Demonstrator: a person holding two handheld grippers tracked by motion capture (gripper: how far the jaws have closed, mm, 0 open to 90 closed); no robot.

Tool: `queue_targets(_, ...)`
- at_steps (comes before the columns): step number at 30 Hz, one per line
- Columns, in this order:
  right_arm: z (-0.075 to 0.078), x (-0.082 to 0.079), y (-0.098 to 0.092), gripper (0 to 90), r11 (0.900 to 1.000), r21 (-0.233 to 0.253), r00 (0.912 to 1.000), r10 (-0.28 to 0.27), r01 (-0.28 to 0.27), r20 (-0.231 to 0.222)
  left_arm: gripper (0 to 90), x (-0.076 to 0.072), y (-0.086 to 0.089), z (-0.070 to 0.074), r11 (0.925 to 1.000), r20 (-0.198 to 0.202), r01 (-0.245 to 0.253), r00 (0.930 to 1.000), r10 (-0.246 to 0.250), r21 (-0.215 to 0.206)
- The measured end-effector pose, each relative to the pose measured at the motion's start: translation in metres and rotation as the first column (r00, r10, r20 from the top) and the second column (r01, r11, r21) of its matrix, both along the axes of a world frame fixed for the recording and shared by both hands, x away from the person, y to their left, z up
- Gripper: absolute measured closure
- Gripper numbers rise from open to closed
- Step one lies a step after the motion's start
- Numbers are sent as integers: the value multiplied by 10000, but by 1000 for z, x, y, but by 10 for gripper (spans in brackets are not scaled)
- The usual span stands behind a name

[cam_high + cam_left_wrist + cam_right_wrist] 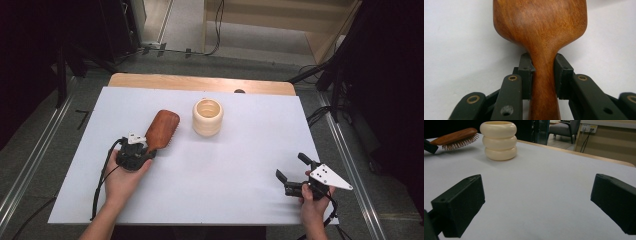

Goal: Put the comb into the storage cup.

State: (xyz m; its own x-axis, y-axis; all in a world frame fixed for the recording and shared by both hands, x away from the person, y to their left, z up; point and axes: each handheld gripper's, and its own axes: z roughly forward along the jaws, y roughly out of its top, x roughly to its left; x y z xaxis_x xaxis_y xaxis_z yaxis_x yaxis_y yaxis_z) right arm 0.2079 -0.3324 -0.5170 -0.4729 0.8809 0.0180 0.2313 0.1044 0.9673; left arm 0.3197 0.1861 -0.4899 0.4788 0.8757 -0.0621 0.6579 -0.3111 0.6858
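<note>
Item in hand: a wooden hairbrush (162, 130), lying left of centre in the high view on the white table cover (220, 170). Its back is reddish-brown, smooth and polished, with visible grain in the left gripper view (541, 27); the head is a rounded paddle that narrows to a slim neck and handle. In the right gripper view, at the upper left of the frame, the brush (456, 136) shows short, pale bristles pointing down toward the cover, head tilted slightly upward.

The left gripper (135, 155) sits at the lower left of the high view, held in a hand. Its jaws are closed against both sides of the brush neck, black pads pressed to the wood.

The right gripper (295, 175) is at the lower right of the high view, well apart from the brush. Its jaws stand wide open with nothing between them; matte black blocks, squared edges.

A cream cup (207, 116) stands upright just right of the brush head, centre-top of the cover. Its wall is formed as three stacked rounded rings, smooth finish, open mouth.
</note>
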Motion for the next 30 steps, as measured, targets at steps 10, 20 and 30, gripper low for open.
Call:
queue_targets(10, 5, 2, -2, 0, 9995, 186, 9993, 248, -243, -271, 725, -16, 8, 13, 9966, 1163, 2, 9932, 94, -823)
queue_targets(20, 30, 3, 9, 0, 9952, 294, 9953, 937, -930, -226, 725, -31, 2, 25, 9903, 2119, 282, 9773, 12, -1359)
queue_targets(30, 56, 14, 29, 0, 9925, 486, 9931, 1140, -1125, -286, 725, -44, -8, 35, 9829, 2981, 709, 9544, -172, -1702)
